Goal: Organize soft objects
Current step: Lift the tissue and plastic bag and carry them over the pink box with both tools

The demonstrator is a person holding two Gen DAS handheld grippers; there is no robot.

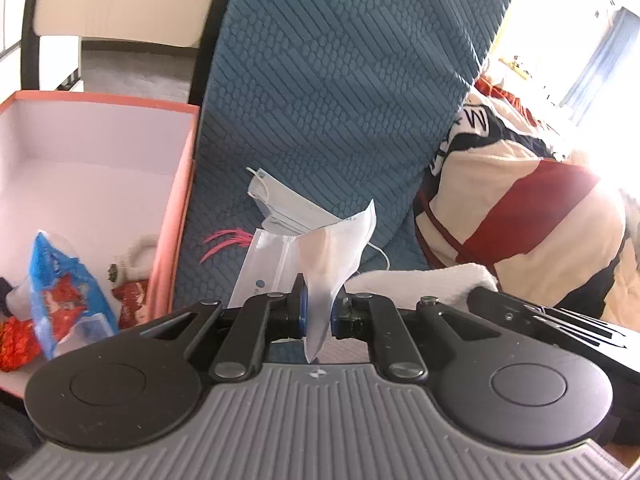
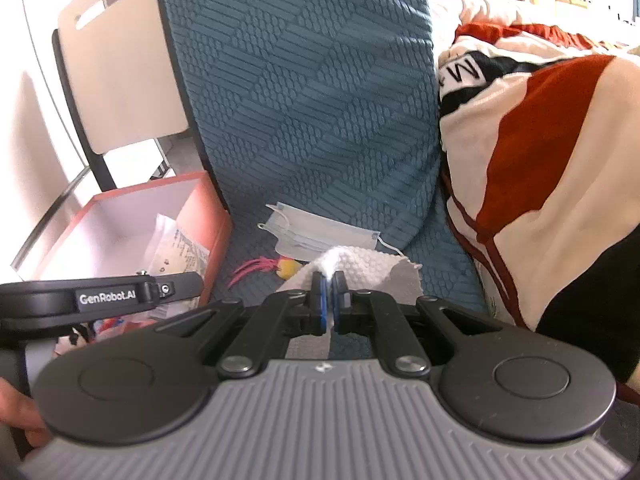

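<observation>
Orange box (image 1: 176,208): far left, already part-filled with wrappers and soft bits.
Left tool (image 1: 318,314): clamped on a thin translucent plastic sleeve (image 1: 340,248), held just beside the box. Risk: slick film may slide from the pads.
Face mask (image 2: 320,232): loose on the teal sofa seat (image 2: 440,280), not yet collected.
Right tool (image 2: 328,300): nipped shut on a corner of white knitted cloth (image 2: 372,270). Risk: the hanging cloth may drag the mask or slip free.
</observation>
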